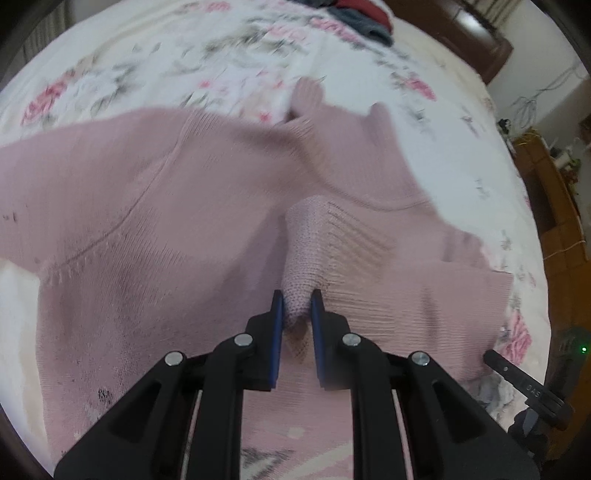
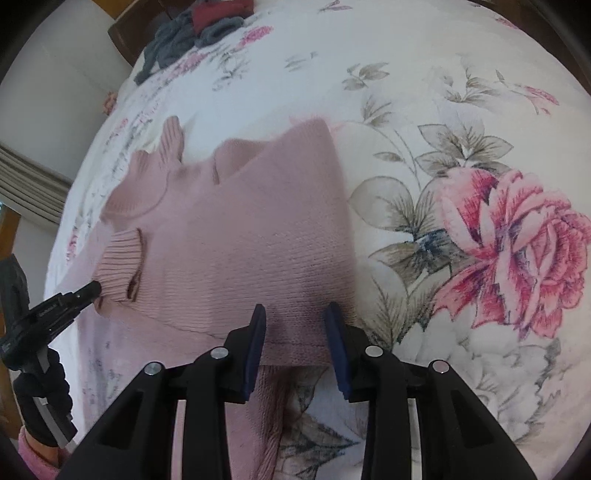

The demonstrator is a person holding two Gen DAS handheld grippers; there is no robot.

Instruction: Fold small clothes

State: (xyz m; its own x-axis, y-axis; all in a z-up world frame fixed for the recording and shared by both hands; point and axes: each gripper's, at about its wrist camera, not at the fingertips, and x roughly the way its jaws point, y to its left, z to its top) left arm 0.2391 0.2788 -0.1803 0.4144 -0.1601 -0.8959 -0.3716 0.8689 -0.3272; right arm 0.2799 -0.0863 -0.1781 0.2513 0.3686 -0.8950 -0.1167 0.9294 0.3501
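Note:
A pink knitted sweater (image 1: 155, 206) lies spread on a floral bedspread (image 2: 461, 122), partly folded over itself. My left gripper (image 1: 296, 306) is shut on the sweater's ribbed sleeve cuff (image 1: 303, 258), and the sleeve rises from the sweater's body into the jaws. In the right wrist view the same cuff (image 2: 120, 264) sits at the tip of the left gripper (image 2: 92, 288), which a gloved hand (image 2: 40, 398) holds. My right gripper (image 2: 296, 325) is open at the sweater's (image 2: 258, 229) near folded edge, and flat knit lies between its fingers.
A pile of dark grey and red clothes (image 2: 192, 33) lies at the far end of the bed. Dark wooden furniture (image 1: 461, 33) stands behind the bed and a lighter wooden cabinet (image 1: 546, 206) beside it. Bare bedspread stretches to the sweater's right (image 2: 517, 332).

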